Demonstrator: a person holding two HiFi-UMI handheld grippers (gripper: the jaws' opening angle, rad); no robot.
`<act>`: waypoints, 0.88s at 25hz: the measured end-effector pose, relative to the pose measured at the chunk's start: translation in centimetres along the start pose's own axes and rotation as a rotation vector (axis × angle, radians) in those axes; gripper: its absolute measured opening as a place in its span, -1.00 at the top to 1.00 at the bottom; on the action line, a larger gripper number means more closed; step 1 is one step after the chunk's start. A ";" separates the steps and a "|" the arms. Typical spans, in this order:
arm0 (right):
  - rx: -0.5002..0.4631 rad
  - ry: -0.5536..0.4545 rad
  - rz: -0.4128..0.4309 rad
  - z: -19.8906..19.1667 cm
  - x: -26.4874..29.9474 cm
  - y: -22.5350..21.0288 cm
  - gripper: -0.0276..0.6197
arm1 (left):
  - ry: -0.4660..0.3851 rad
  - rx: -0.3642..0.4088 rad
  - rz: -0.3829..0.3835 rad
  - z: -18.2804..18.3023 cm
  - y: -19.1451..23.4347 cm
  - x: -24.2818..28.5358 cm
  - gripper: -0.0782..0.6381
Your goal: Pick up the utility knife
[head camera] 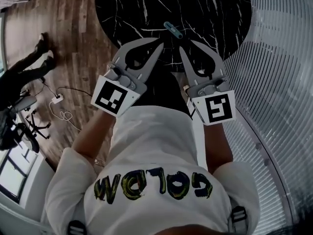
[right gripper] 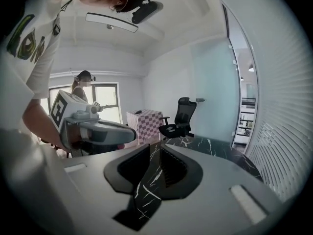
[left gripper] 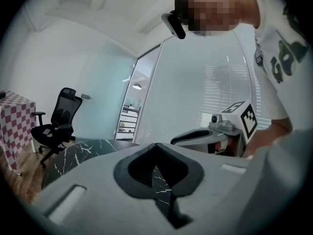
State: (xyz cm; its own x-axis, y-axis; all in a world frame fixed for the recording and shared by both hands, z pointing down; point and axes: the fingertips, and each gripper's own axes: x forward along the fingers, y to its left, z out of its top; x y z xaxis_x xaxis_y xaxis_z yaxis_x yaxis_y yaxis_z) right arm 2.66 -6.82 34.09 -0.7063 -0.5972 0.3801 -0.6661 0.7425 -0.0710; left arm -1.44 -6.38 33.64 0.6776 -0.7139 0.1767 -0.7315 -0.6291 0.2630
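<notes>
Utility knife [head camera: 172, 30] lies upper centre. Your left tongs [head camera: 160, 44] are pressed together, the right tongs [head camera: 186, 44] barely spread. That narrow gap may nudge it away.

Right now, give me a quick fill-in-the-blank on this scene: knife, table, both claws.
1. The utility knife lies on the black marble ____.
2. The left claw has its jaws ____, tips meeting, nothing held.
3. The right claw has its jaws ____, with only a bare gap between them.

Missing words: table; shut; open.
</notes>
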 end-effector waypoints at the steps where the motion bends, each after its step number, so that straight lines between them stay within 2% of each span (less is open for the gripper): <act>1: -0.010 0.015 0.003 -0.7 0.4 -0.2 0.70 | 0.007 0.000 0.003 -0.5 0.3 0.2 0.77; 6: -0.056 0.097 0.021 -4.3 2.5 -1.3 0.62 | 0.032 -0.027 0.011 -3.7 1.6 1.0 0.77; 14: -0.065 0.224 0.054 -10.0 5.7 -2.7 0.57 | 0.058 -0.061 -0.013 -8.4 2.6 3.9 0.77; 22: -0.087 0.355 0.052 -16.0 8.6 -4.7 0.53 | 0.117 -0.128 0.018 -13.9 5.2 5.9 0.77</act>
State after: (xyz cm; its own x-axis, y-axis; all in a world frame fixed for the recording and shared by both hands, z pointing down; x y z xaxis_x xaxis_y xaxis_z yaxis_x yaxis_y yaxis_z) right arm 3.54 -10.60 52.44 -0.6012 -0.4265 0.6758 -0.5974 0.8015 -0.0257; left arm -0.20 -9.57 49.27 0.6740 -0.6796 0.2896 -0.7331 -0.5669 0.3758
